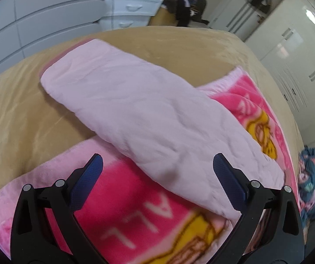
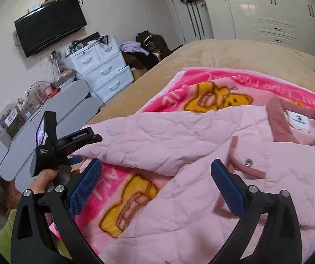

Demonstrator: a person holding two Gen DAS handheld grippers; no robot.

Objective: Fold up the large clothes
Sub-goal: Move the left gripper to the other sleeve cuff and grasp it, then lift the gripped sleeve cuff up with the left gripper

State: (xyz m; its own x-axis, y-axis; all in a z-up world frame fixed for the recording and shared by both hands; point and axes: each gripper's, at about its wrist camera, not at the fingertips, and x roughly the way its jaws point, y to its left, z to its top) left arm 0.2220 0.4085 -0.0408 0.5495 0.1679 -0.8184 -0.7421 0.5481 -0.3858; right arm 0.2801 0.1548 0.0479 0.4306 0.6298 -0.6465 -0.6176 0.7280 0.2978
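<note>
A pale pink quilted jacket lies on a bright pink cartoon blanket on the bed. Its dark pink collar is at the right, and one sleeve stretches out to the left over the blanket. My left gripper is open, its fingers either side of the sleeve's near part, just above it. In the right wrist view the left gripper sits at the sleeve's end. My right gripper is open and empty above the jacket's front, near a snap button.
The bed has a tan cover. White drawers and a grey cabinet stand along the left wall, under a wall TV. White wardrobes are at the back. A blue patterned cloth lies at the bed's right edge.
</note>
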